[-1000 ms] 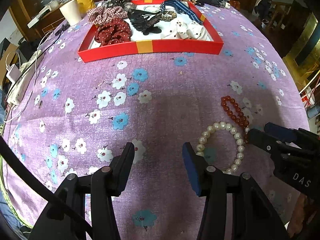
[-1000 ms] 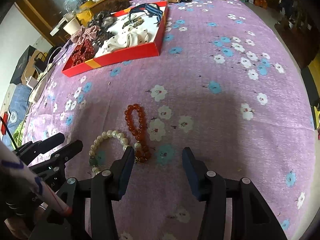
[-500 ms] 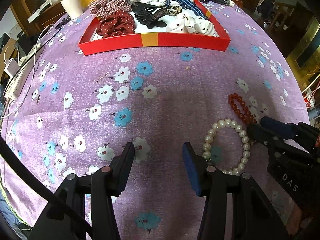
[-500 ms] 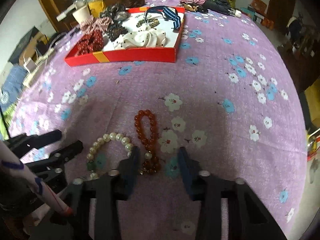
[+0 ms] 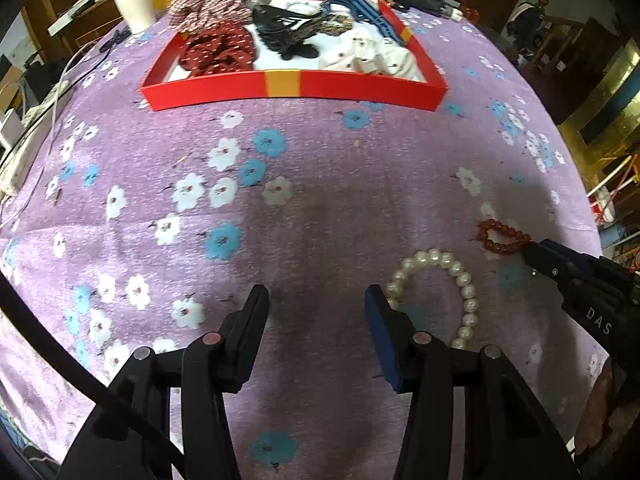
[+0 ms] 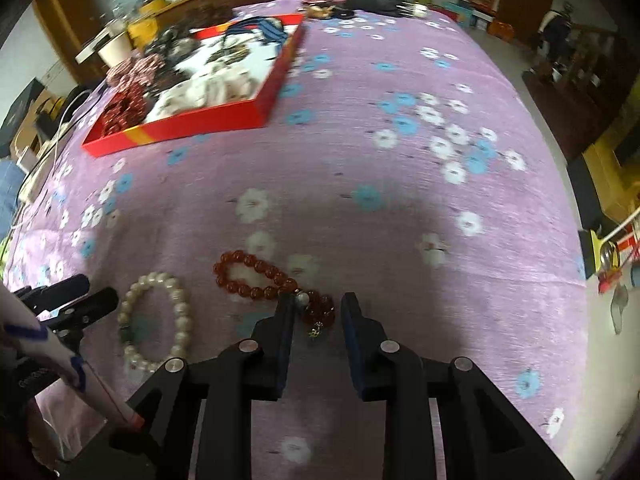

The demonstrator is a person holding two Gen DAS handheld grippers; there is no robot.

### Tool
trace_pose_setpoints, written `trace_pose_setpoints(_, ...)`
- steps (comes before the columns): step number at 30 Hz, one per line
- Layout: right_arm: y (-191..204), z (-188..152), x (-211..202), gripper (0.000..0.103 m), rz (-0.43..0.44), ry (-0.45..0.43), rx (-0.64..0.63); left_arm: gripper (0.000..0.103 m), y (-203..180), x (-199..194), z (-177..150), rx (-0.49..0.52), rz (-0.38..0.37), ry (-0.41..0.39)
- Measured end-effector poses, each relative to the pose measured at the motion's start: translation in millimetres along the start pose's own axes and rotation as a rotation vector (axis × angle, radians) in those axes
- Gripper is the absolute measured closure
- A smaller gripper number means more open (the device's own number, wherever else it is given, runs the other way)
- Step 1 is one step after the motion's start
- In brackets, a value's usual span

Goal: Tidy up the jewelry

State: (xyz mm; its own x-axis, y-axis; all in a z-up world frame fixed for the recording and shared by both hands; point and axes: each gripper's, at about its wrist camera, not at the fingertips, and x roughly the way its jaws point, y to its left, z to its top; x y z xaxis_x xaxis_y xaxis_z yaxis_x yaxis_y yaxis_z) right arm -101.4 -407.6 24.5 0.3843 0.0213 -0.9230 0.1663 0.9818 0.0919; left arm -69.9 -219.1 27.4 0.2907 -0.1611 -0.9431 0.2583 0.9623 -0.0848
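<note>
The right gripper [image 6: 316,308] points steeply down at the purple flowered cloth [image 6: 400,208], and its jaws have just been closing around the near end of the red bead bracelet [image 6: 260,276]. The last red beads, a pale bead and a small gold charm sit between the two fingers. The left finger looks to be against the pale bead, but there is still a sliver of cloth showing on the right side, so the pads do not seem to be pressing on the bracelet yet. The picture is smeared here, so I cannot be sure of the contact. The rest of the red loop trails away ahead and to the left of the gripper.

Just left of it lies the pearl bracelet [image 6: 156,320]. Its near edge is partly cut off behind the gripper's body.

The left gripper [image 5: 316,304] hangs over bare cloth with its jaws standing apart and nothing between them. From its own camera the pearl bracelet [image 5: 436,292] lies just to its right, its lower curve hidden behind the right finger. Further right, the red bracelet [image 5: 502,236] is half covered by the tip of the other gripper.

Well ahead of both grippers sits a red tray [image 5: 292,88] heaped with cloth hair ties and ribbons, too tangled to sort out singly. A white cup [image 5: 136,4] stands beyond its left corner. The room's edges are dark and warped.
</note>
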Motion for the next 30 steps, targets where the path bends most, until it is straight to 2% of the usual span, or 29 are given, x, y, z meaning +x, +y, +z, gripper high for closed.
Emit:
trace_pose_setpoints(3,-6.8,-2.7,-2.2,0.077,0.023,-0.012,0.020,0.055,-6.8,1.3,0.2,0.025,0.010,-0.004)
trace_pose_setpoints(8,-2.2,-4.3,-1.9,0.068,0.035,-0.017,-0.011,0.052,-14.4,3.6,1.9,0.064,0.008,-0.012)
trace_pose_setpoints(15,10.8,-1.4,1.6,0.067,0.008,-0.011,-0.088,0.044,-17.7,6.2,4.1,0.097,0.003,-0.040)
trace_pose_setpoints(22,21.7,-1.3,4.4,0.067,-0.026,-0.020,-0.159,0.043,-27.7,9.5,6.4,0.141,0.030,-0.057)
trace_pose_setpoints(23,21.0,-1.3,4.3,0.067,-0.023,-0.021,-0.158,0.044,-26.8,9.2,8.3,0.141,0.017,-0.046)
trace_pose_setpoints(26,16.1,-0.8,3.0,0.067,0.003,-0.017,-0.131,0.047,-9.7,-0.9,13.6,0.054,-0.108,-0.036)
trace_pose_setpoints(30,11.2,-1.0,2.3,0.067,0.022,-0.021,-0.109,0.047,-4.7,-11.1,13.6,0.026,-0.188,-0.051)
